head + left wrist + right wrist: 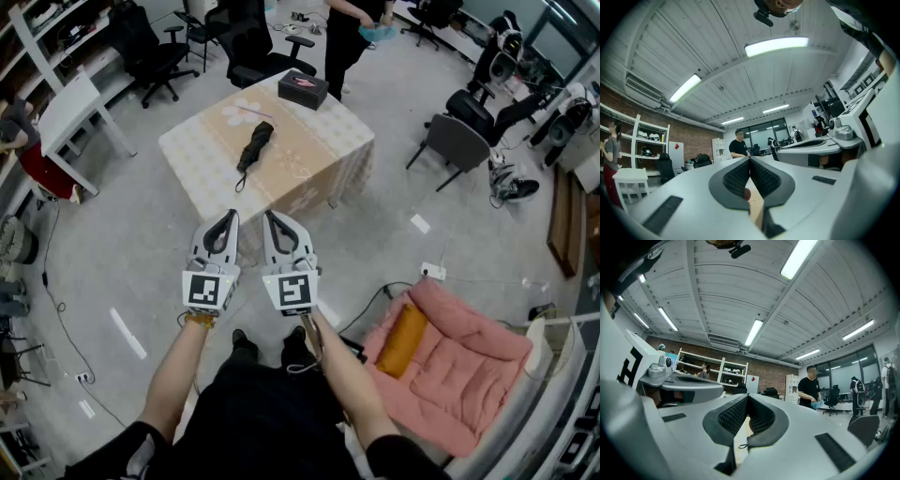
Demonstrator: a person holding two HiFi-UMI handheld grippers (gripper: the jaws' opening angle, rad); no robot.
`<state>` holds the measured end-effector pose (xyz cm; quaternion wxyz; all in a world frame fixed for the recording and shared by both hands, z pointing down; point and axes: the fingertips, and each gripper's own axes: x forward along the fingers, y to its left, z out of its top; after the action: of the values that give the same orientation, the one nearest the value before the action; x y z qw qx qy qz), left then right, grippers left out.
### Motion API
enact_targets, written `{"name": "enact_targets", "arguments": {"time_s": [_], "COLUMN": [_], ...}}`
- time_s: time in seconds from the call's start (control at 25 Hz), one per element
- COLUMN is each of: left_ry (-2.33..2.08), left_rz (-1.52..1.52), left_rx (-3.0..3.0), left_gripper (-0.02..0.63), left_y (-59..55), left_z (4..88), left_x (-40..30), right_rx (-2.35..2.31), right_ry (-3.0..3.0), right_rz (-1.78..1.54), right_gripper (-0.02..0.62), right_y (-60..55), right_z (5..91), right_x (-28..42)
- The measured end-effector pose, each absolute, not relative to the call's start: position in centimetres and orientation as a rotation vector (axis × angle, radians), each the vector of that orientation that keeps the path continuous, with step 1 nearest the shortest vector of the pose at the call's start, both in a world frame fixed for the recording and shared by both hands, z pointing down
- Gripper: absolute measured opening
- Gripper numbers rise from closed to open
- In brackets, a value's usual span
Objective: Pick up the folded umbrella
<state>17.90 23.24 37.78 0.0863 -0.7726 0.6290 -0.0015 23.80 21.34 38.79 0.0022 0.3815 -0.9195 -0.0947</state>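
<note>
Two grippers are held side by side at waist height in the head view, both roughly level and aimed toward the room ahead; the left gripper (pixel 231 217) has its jaws pressed together at the tips with nothing between the ribbed pads, as its own view shows; the right gripper (pixel 267 216) is likewise closed tip to tip and empty, its pads meeting in the right gripper view; each carries a cube with square markers facing the head camera. The folded umbrella (pixel 254 146) is black and lies flat near the middle of the surface (pixel 314 164), a square table draped in a pale patterned cloth; its length runs roughly away from the person, with a thin strap loop trailing off its nearer end toward the front edge; it is well apart from both grippers, ahead of them across a stretch of grey floor. At the far corner of the surface sits a black box (pixel 303 89), apart from the umbrella; just beyond it stands a person in dark clothes (pixel 349 42). Off to the right on the floor lies a pink cushion (pixel 469 370) with an orange pillow (pixel 403 339) on its left side; black office chairs (pixel 155 52) stand at the room's far left.
</note>
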Motion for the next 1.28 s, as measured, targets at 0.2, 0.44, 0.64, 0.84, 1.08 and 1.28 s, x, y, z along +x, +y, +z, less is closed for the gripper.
{"name": "enact_targets", "arguments": {"time_s": [0.2,0.44,0.64,0.84,1.08,1.28], "left_ry": [1.849,1.844,1.819,1.783,1.768,1.764], "left_rz": [0.002,-0.002,-0.041,-0.045,-0.087,-0.084], "left_rx": [-2.337,-2.363,-2.418,-2.467,-2.497,-2.520], "left_gripper": [0.014,0.014,0.014,0.014,0.014,0.014], "left_y": [24.5,25.4,25.2,24.7,23.8,21.5], "left_z": [37.7,38.4,39.2,39.9,41.1,42.1], "left_x": [15.5,11.6,9.4,8.1,6.1,6.0], "right_rx": [1.203,1.220,1.260,1.306,1.339,1.338], "right_ry": [-2.892,-2.842,-2.801,-2.760,-2.724,-2.707], "right_rz": [-0.218,-0.201,-0.191,-0.172,-0.150,-0.124], "right_gripper": [0.015,0.017,0.017,0.017,0.017,0.017], "right_y": [22.9,23.5,23.7,23.4,22.6,20.1], "right_z": [38.8,40.1,40.7,41.7,42.6,43.8], "right_x": [21.7,18.9,16.6,15.1,13.0,12.4]}}
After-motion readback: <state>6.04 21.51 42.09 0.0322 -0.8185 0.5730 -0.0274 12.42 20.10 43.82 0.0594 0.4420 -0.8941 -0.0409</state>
